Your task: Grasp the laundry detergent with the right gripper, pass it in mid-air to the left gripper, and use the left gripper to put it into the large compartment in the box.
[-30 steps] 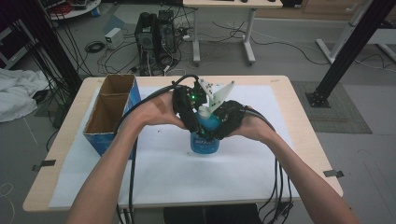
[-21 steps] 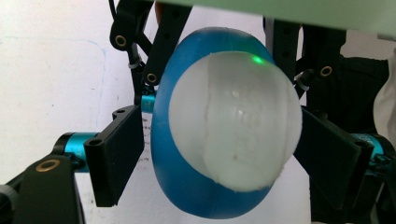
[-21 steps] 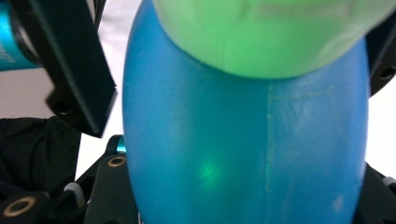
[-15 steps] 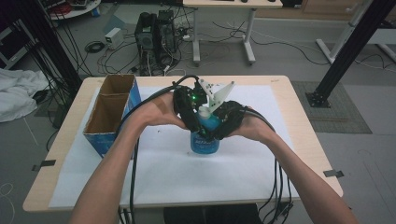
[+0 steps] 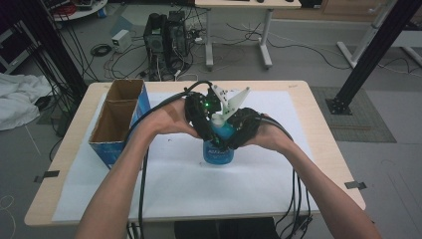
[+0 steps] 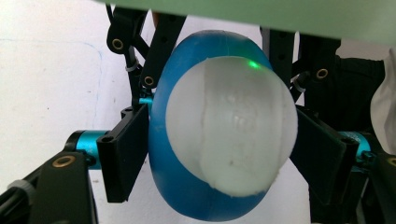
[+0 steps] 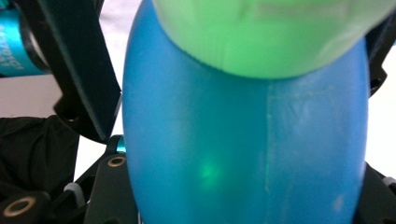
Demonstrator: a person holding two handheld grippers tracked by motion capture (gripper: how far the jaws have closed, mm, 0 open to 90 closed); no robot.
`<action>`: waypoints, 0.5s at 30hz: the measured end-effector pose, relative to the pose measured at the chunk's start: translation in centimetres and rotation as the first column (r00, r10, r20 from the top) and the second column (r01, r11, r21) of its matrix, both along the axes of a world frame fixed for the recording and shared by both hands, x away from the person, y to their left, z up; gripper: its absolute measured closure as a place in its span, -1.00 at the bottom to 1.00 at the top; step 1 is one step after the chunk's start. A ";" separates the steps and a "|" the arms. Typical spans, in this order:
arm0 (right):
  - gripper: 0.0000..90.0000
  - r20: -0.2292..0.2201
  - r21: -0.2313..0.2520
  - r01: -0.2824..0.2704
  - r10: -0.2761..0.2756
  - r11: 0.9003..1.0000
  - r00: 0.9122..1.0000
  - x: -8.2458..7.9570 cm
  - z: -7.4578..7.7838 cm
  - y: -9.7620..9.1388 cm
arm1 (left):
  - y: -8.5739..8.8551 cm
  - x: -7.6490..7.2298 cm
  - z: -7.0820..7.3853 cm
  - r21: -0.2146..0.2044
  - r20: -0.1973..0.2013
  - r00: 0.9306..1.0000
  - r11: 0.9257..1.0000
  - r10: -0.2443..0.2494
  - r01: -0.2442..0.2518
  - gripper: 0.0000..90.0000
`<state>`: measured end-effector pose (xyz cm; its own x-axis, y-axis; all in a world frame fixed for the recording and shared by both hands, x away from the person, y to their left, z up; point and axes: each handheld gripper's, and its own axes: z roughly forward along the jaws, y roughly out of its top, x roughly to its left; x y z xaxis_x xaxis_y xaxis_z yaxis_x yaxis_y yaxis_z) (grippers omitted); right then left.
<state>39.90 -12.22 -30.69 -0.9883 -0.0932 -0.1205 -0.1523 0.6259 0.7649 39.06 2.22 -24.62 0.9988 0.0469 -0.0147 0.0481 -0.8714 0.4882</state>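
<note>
Bottle [image 5: 218, 149]: standing upright right of cardboard box [image 5: 119, 119]
Cap [image 6: 231, 128]: sitting between left gripper [image 6: 219, 144] jaws, just closing in
Right gripper [image 7: 233, 140]: clamping bottle body

The setting is presenting as a robotics or engineering lab. Desktop computer towers [image 5: 166, 37] are standing on the bare floor amid loose cables [image 5: 124, 59]. Black aluminium framing struts [image 5: 370, 55] are rising at both sides. A wooden table [image 5: 318, 129] is carrying a white paper sheet [image 5: 189, 189], and a height-adjustable desk [image 5: 239, 30] is standing behind.
</note>
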 end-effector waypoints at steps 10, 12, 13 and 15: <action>0.00 0.008 0.006 -0.016 0.016 1.000 1.000 0.1 -0.1 0.1 | 0.0 0.1 -0.1 -0.004 -0.008 1.000 1.000 0.002 -0.002 -0.38; 0.00 0.000 -0.002 -0.003 0.003 1.000 1.000 0.0 -0.1 0.1 | 0.0 0.1 -0.1 -0.002 -0.009 1.000 1.000 0.001 -0.001 -0.38; 0.00 0.022 0.013 -0.025 0.024 1.000 0.999 0.2 -0.2 0.2 | 0.0 0.1 -0.1 0.000 -0.007 1.000 1.000 0.000 0.000 -0.38; 0.00 0.003 0.000 -0.006 0.006 1.000 1.000 0.0 -0.1 0.1 | 0.0 0.1 -0.1 0.000 -0.007 1.000 1.000 -0.002 0.002 -0.37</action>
<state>39.94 -12.10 -30.84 -0.9874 -0.0990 -0.1234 -0.1582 0.6250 0.7644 39.17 2.24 -24.74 0.9988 0.0451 -0.0213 0.0498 -0.8713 0.4882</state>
